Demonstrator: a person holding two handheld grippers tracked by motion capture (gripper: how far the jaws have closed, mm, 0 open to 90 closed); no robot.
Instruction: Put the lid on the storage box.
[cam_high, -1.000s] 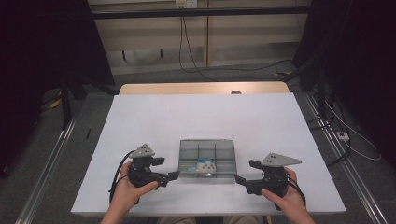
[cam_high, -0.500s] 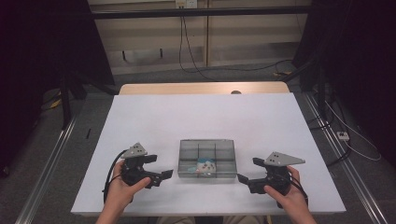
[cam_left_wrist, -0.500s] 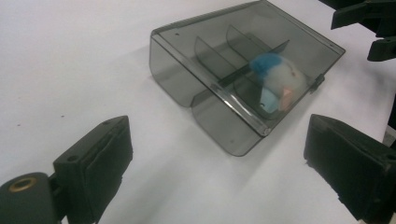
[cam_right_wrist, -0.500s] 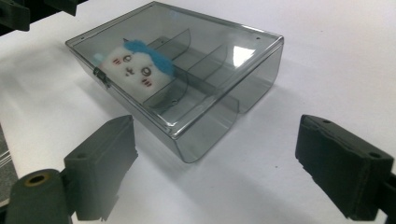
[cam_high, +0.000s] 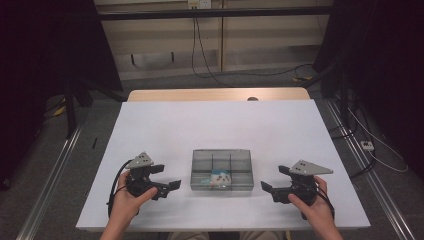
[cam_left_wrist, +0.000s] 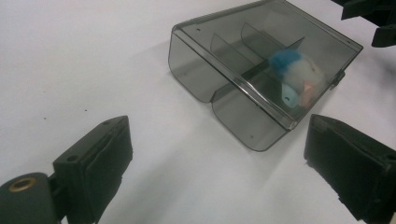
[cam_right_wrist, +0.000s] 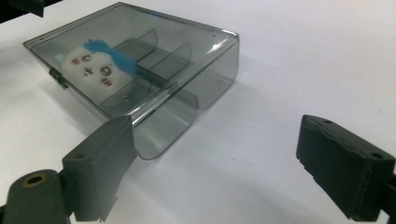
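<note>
A smoky clear plastic box (cam_high: 221, 162) with dividers lies shut near the white table's front edge. Inside its front middle compartment sits a small white plush toy (cam_high: 220, 177) with blue hair. My left gripper (cam_high: 167, 176) is just left of the box, open and empty. My right gripper (cam_high: 273, 178) is just right of it; its jaws have just been opening and hold nothing. In the left gripper view the box (cam_left_wrist: 224, 60) and toy (cam_left_wrist: 296, 77) lie beyond my open left gripper (cam_left_wrist: 217, 158). The right gripper view shows the box (cam_right_wrist: 187, 60) and toy (cam_right_wrist: 95, 65) ahead of my open right gripper (cam_right_wrist: 215, 154).
The white table (cam_high: 215, 125) stretches bare behind the box. A wooden board (cam_high: 215, 94) runs along its far edge. Metal rails (cam_high: 55, 165) flank both sides, and cables (cam_high: 370, 145) lie on the floor to the right.
Both grippers have drawn a little back from the box's sides, the left one more. The box and toy have not moved.
</note>
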